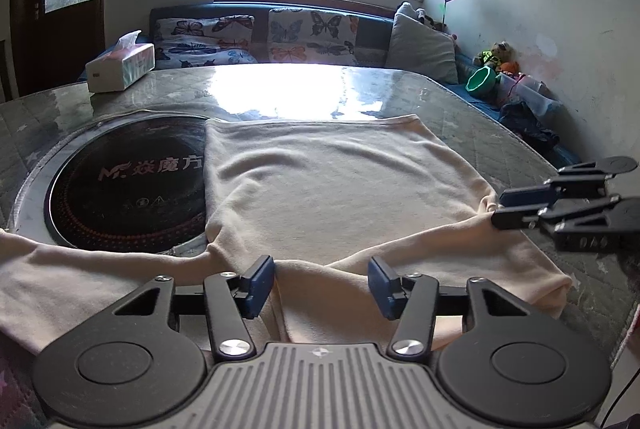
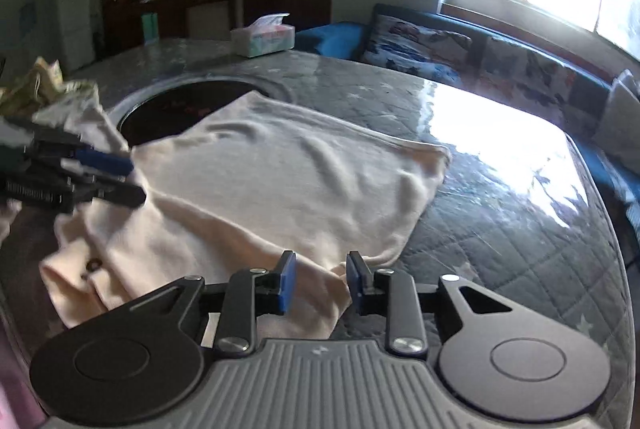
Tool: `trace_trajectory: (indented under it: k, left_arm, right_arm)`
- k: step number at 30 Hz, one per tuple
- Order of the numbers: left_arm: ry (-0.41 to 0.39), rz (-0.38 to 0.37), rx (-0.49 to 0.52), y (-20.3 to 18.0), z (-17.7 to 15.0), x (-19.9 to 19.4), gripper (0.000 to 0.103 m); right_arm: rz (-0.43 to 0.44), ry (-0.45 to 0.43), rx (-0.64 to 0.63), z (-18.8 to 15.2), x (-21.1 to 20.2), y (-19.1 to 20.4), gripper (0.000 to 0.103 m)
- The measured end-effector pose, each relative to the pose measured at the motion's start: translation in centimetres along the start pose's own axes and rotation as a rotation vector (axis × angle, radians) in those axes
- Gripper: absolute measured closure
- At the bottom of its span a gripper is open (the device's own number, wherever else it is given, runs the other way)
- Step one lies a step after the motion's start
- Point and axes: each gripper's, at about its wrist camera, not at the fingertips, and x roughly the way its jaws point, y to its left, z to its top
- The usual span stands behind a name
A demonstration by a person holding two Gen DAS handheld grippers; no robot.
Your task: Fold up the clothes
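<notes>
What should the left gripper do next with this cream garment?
Probably close on the cloth fold below it. The left gripper stands open over a ridge of the cream garment, gripping nothing, and the right gripper is open at the opposite edge.

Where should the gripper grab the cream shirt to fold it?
Probably the raised fold of the cream shirt at its near edge, right between the open left gripper pads. It stands up off the table, so pinch it from the near side, jaws closing from either side.

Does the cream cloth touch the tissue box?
Apart. The left wrist view shows bare table between the cream cloth and the tissue box.
</notes>
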Motion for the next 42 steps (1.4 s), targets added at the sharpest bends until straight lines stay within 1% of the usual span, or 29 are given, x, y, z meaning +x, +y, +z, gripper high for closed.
trace_trajectory:
  k: [2,3,4,5,6,8,10,13,14,16,18,20,23,25,26,28,30,31,32,35,37,40,42]
  left_arm:
    - [-0.001,-0.001,-0.003,0.1,0.0,0.0,0.050]
    - [-0.004,0.000,-0.002,0.1,0.0,-0.1,0.051]
    - [-0.006,0.000,-0.001,0.2,0.1,-0.1,0.053]
    - [-0.008,0.000,0.001,0.2,0.1,-0.2,0.055]
    - [-0.009,0.001,0.003,0.2,0.1,-0.2,0.056]
    - [-0.012,0.003,0.006,0.3,0.2,-0.2,0.063]
    - [-0.013,0.003,0.003,0.4,0.2,-0.2,0.065]
    - [-0.011,0.021,0.022,0.2,0.1,0.1,0.066]
    - [-0.005,0.024,0.025,0.4,0.0,0.3,0.067]
    - [0.003,0.031,0.023,0.6,-0.1,0.4,0.068]
    - [0.002,0.042,0.022,0.7,0.0,0.2,0.069]
    - [-0.008,0.050,0.023,0.6,0.1,-0.1,0.069]
    - [-0.041,0.030,0.025,-0.1,0.6,-0.6,0.069]
    - [-0.049,-0.019,0.036,-1.0,0.8,-0.5,0.069]
    - [-0.045,-0.039,0.050,-1.4,0.8,-0.2,0.072]
    - [-0.025,-0.048,0.071,-1.9,0.7,0.7,0.074]
    - [-0.007,-0.039,0.070,-1.6,0.5,1.6,0.078]
    - [-0.002,-0.035,0.064,-1.3,0.5,1.9,0.082]
    - [0.004,-0.032,0.058,-1.0,0.5,2.2,0.082]
    - [-0.003,-0.036,0.059,-0.7,0.3,1.3,0.082]
    - [-0.020,-0.051,0.072,-0.8,0.0,0.2,0.081]
    - [-0.024,-0.080,0.086,-1.3,-0.7,-1.0,0.081]
    - [-0.023,-0.086,0.105,-2.0,-1.3,-1.6,0.081]
  right_arm:
    - [-0.016,-0.003,-0.036,-0.3,0.5,0.5,0.077]
    - [-0.018,0.004,-0.043,-0.4,0.7,0.5,0.082]
    - [-0.021,0.010,-0.050,-0.5,0.9,0.6,0.090]
    - [-0.032,0.005,-0.053,-0.5,0.7,0.7,0.093]
    - [-0.042,0.000,-0.057,-0.6,0.5,0.8,0.099]
    - [-0.063,-0.010,-0.062,-0.7,0.1,1.0,0.099]
    - [-0.094,-0.030,-0.053,-0.6,-0.8,0.9,0.100]
    - [-0.122,-0.030,-0.012,-1.0,-1.2,0.6,0.100]
    - [-0.129,-0.014,0.009,-1.4,-0.9,0.2,0.100]
    - [-0.143,-0.011,0.048,-1.9,-0.5,-0.3,0.099]
    - [-0.149,-0.026,0.090,-1.8,-0.8,-0.6,0.098]
    - [-0.148,-0.049,0.097,-1.3,-1.2,-0.7,0.097]
    - [-0.124,-0.083,0.076,-0.4,-1.9,-0.3,0.096]
    - [-0.084,-0.068,0.057,-0.2,-1.3,0.3,0.095]
    - [-0.067,-0.060,0.048,-0.2,-1.0,0.6,0.095]
    - [-0.058,-0.035,0.049,-0.4,0.0,0.8,0.095]
    - [-0.064,-0.011,0.076,-1.1,1.1,0.6,0.095]
    - [-0.060,-0.012,0.090,-1.2,1.1,0.4,0.095]
    - [-0.055,-0.014,0.099,-1.2,1.1,0.3,0.095]
    - [-0.030,-0.025,0.061,-0.6,0.0,1.1,0.089]
    - [-0.008,-0.034,0.034,-0.3,-0.6,1.8,0.077]
    - [0.056,-0.041,-0.004,0.1,-1.3,3.5,0.076]
    - [0.127,-0.037,-0.031,0.2,-1.3,5.2,0.075]
